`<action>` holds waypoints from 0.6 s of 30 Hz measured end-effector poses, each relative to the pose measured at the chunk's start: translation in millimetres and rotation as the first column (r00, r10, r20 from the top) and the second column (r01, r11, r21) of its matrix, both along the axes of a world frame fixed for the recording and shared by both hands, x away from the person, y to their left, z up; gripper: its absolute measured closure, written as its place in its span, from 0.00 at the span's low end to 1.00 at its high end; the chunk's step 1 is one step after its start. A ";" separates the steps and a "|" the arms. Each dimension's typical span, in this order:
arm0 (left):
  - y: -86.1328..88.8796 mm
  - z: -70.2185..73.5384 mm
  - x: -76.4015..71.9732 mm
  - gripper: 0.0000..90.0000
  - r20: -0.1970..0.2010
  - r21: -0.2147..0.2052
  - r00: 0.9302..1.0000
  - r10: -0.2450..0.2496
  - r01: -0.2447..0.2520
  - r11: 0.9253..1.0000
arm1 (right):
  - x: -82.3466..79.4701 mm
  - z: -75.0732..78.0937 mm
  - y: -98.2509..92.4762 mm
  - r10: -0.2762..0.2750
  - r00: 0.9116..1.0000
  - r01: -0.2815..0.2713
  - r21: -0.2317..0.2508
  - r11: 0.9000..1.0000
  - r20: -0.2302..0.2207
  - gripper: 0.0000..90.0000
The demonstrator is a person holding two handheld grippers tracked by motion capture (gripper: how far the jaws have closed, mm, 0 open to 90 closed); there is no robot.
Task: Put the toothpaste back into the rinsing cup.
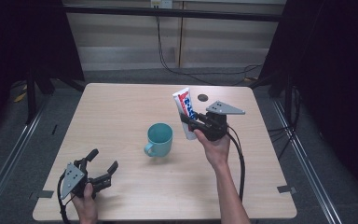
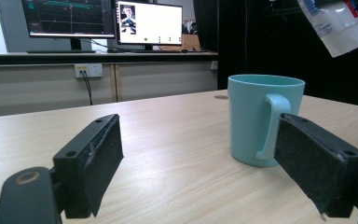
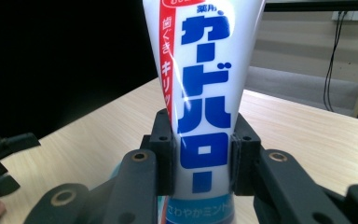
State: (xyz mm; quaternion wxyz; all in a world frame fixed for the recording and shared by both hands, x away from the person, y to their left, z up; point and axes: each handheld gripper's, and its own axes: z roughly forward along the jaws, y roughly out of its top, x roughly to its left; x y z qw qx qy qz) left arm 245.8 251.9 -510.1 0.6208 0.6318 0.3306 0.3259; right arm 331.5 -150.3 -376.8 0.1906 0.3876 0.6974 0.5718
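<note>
Lower left of frame: left gripper (image 1: 101,167), jaws spread, idle on table (image 1: 121,200). Centre: teal mug (image 1: 160,138), upright, interior unseen. Right of centre: right gripper (image 1: 189,122) clamped around toothpaste tube (image 1: 185,109), raised beside the mug. Step: carrying; next, likely lower tube into mug.

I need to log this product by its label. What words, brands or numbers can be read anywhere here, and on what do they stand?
"ガードハロー": big blue letters down the white toothpaste tube clamped in the right gripper.
"薬用": small blue, above that name.
"さわやかミント": white letters on the tube's blue band, cut off after that.
Red stripe: white letters "歯ぐき" and "キリッ", then hidden.
Tube's red top edge: cut off, unreadable.
Monitors: too small to read.
Teal mug: no text.
</note>
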 end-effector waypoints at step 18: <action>0.1 0.1 -0.1 0.17 0.000 0.001 1.000 -0.001 0.001 1.000 | 12.5 1.7 36.5 0.062 0.998 -0.062 0.000 0.998 -0.006 0.76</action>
